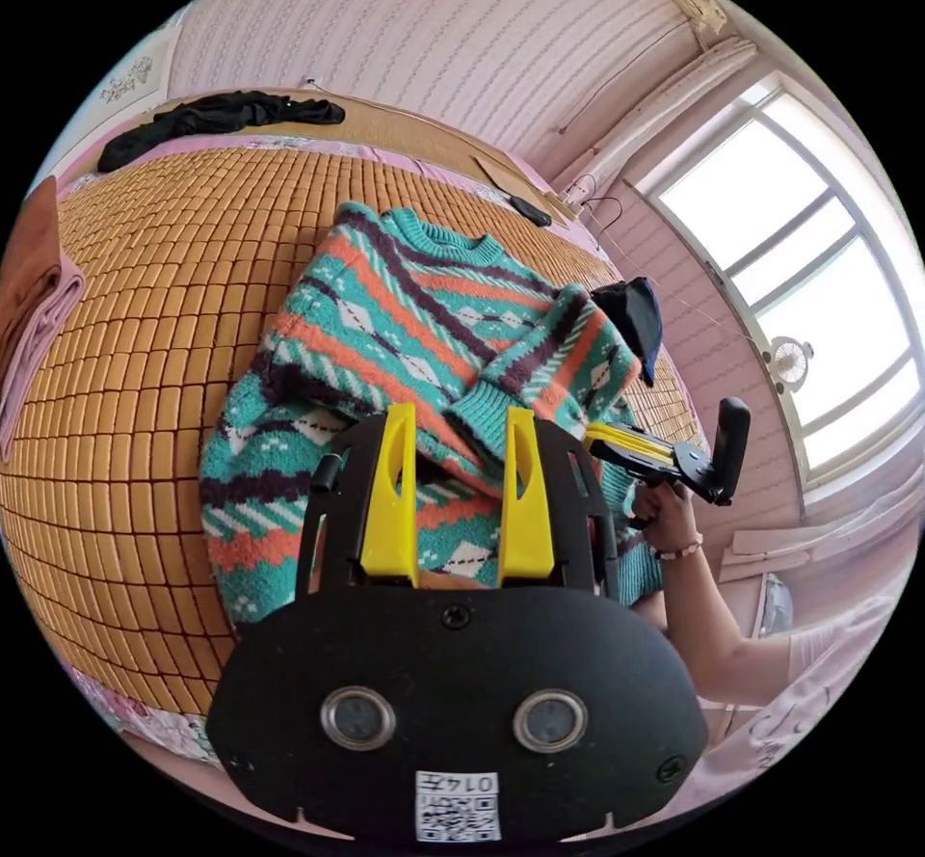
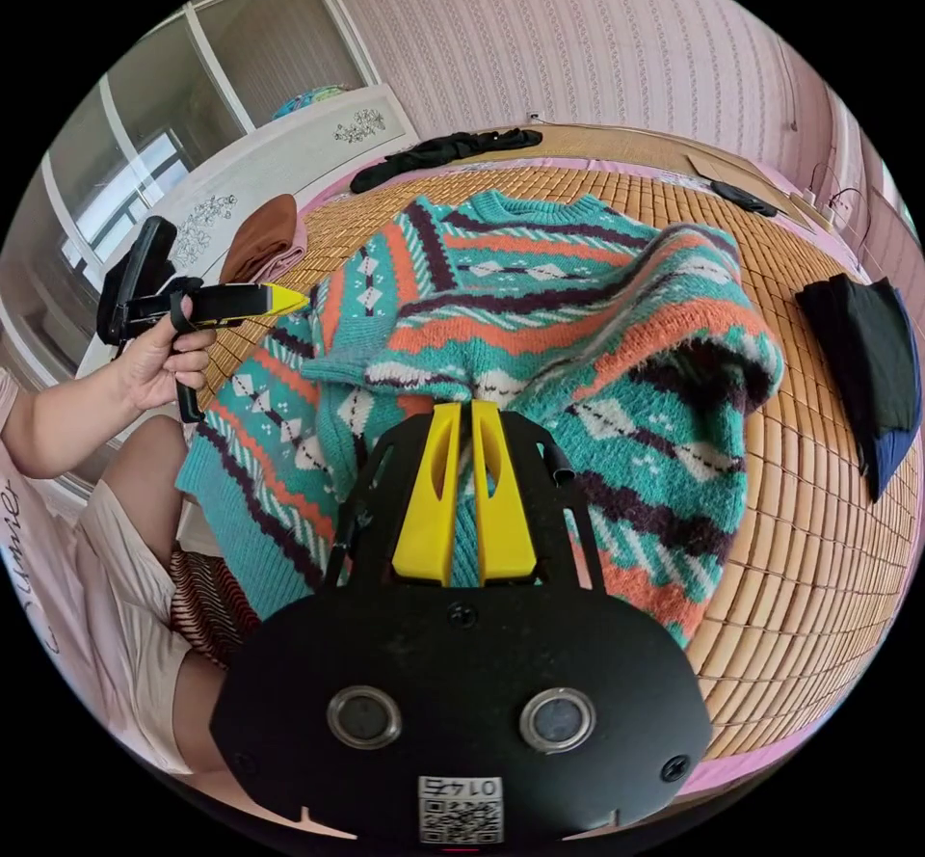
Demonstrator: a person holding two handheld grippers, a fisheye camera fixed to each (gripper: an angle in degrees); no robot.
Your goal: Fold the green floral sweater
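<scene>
The green floral sweater (image 2: 540, 317) lies on a bed covered by a bamboo mat (image 1: 145, 317), neckline toward the far wall, one sleeve folded across its chest. The right hand-held gripper (image 2: 466, 418) has its yellow jaws together, pinching a ridge of the knit (the sweater's lower part). The left hand-held gripper (image 1: 451, 423) hovers over the folded cuff, jaws apart. Farther out lie a black garment (image 1: 217, 120) by the headboard, a dark folded pile (image 2: 867, 375), and brown and pink folded cloth (image 2: 265, 240).
</scene>
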